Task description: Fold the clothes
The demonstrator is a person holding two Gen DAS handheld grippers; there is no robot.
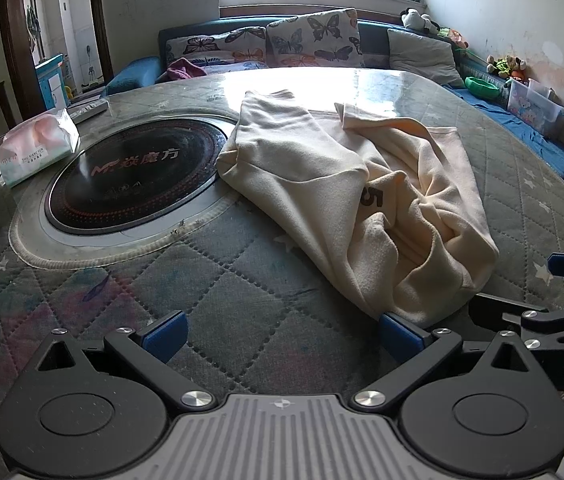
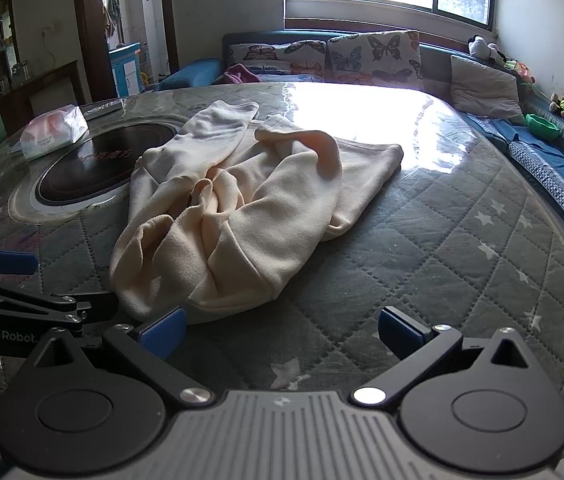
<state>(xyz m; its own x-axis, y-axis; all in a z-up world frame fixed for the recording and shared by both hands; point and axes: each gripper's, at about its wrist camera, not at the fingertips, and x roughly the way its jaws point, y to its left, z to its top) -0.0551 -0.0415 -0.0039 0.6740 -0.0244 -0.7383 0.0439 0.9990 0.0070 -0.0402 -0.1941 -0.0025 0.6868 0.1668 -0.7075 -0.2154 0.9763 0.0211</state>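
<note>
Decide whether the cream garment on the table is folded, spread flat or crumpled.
Crumpled. The garment lies bunched in loose ridges and creases, one sleeve twisted over the body, with no neat fold edges. Neither gripper holds it.

The round counter (image 1: 242,280) wears a quilted grey star-print cover under clear plastic. On it lie a crumpled cream garment (image 1: 345,200), a tissue pack (image 1: 38,146) and a black inset hotplate (image 1: 134,176).
</note>
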